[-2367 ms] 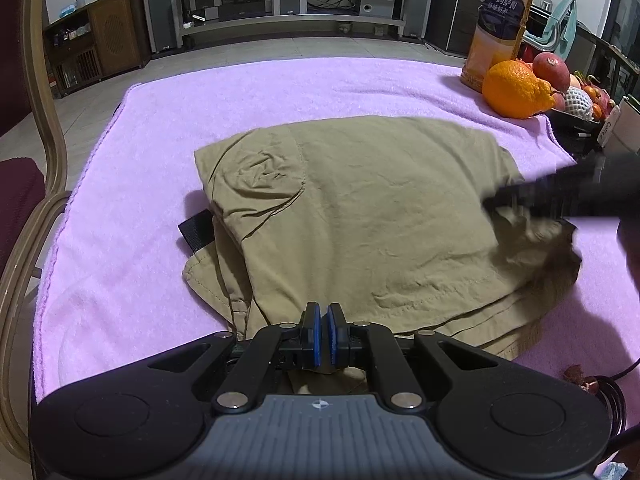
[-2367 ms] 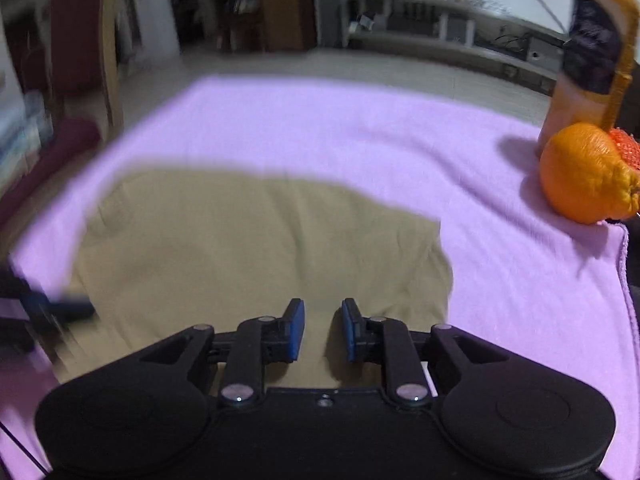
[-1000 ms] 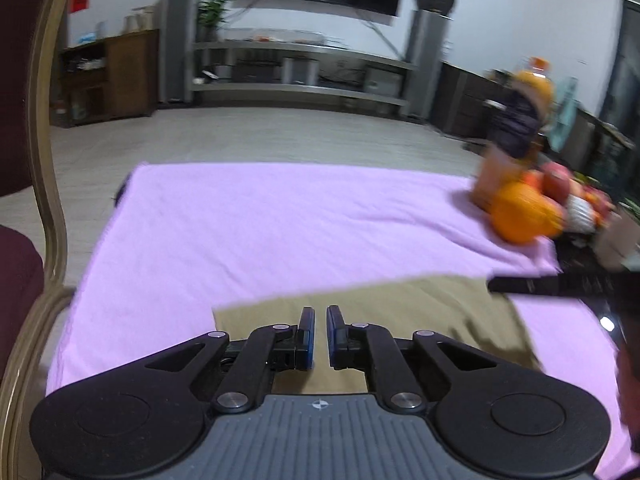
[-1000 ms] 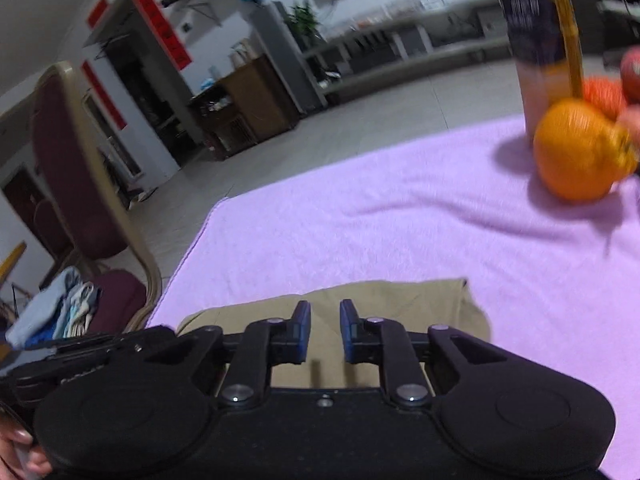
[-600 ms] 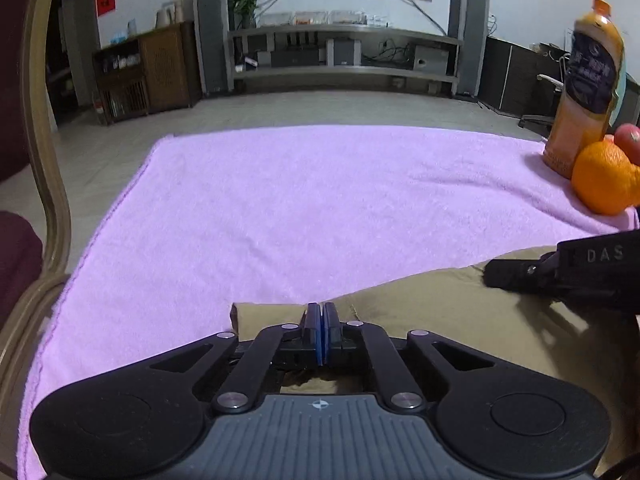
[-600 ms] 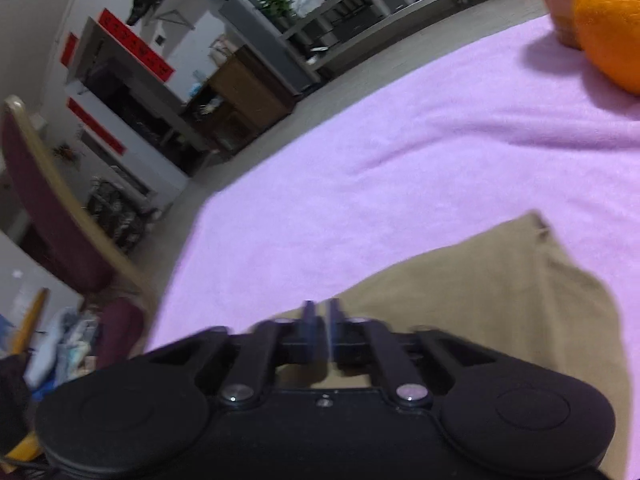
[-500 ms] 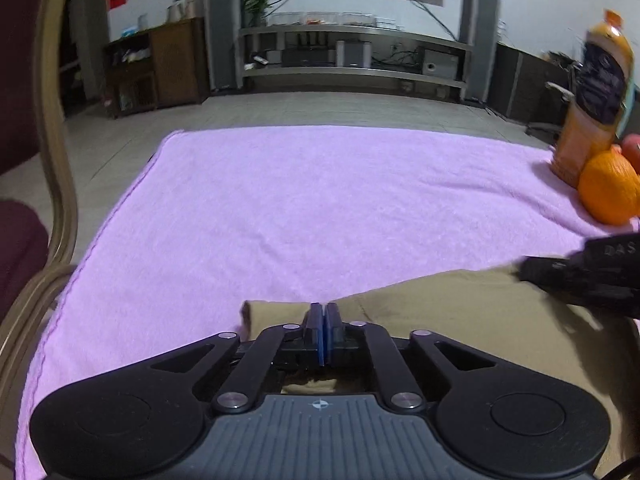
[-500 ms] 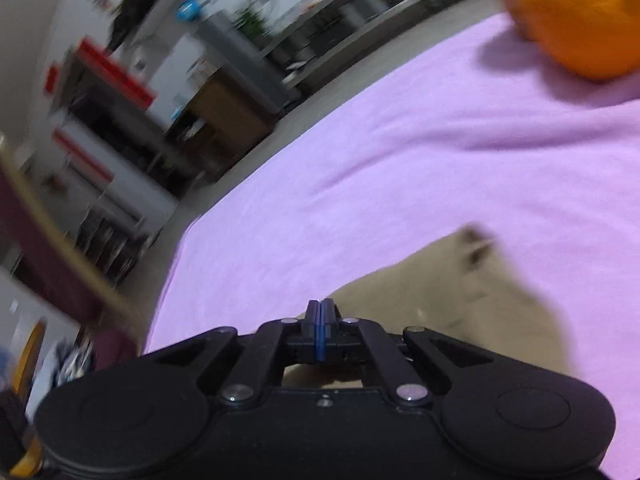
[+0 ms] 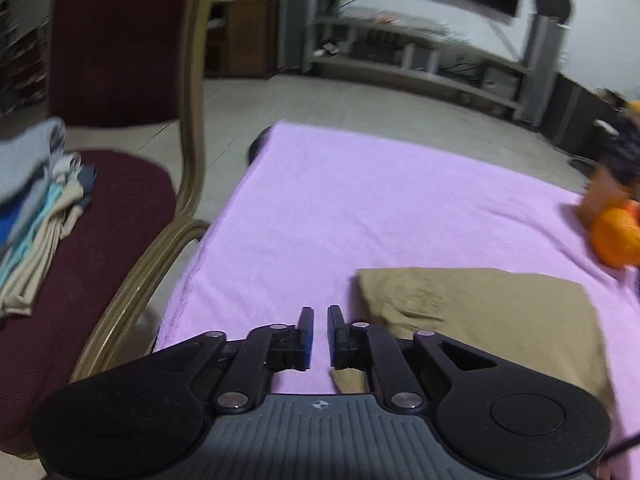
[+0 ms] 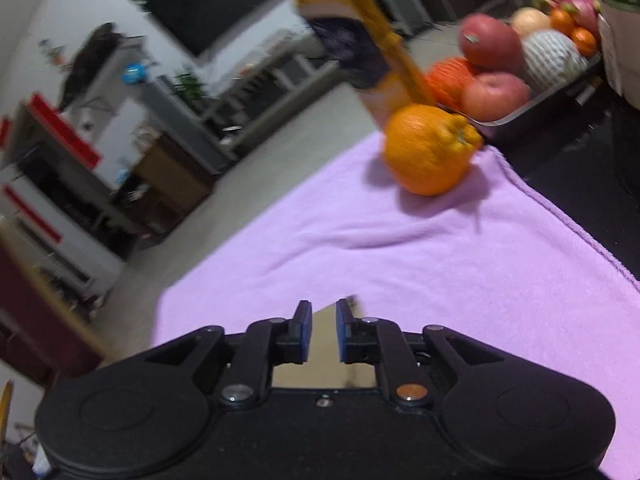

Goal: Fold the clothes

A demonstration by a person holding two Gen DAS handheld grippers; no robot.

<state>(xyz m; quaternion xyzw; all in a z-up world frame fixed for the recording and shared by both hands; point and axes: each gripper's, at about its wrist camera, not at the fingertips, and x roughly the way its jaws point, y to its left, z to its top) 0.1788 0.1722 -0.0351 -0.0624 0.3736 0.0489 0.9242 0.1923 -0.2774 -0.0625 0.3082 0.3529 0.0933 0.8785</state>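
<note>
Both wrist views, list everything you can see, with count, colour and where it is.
Folded garment: one, khaki, on the towel.
Towel: one, lilac, covering the table.
Orange: one, orange, towel's far corner.
Juice bottle: one, orange, behind the orange.
Fruit tray: one, mixed fruit, beyond the towel.
Chair: one, maroon, left of the table.
Clothes stack: one, mixed colours, on the chair seat.
Left gripper: black, open.
Right gripper: black, open.

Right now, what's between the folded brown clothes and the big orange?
Only bare purple towel, seen in the left wrist view, separates the folded khaki garment from the orange.
</note>
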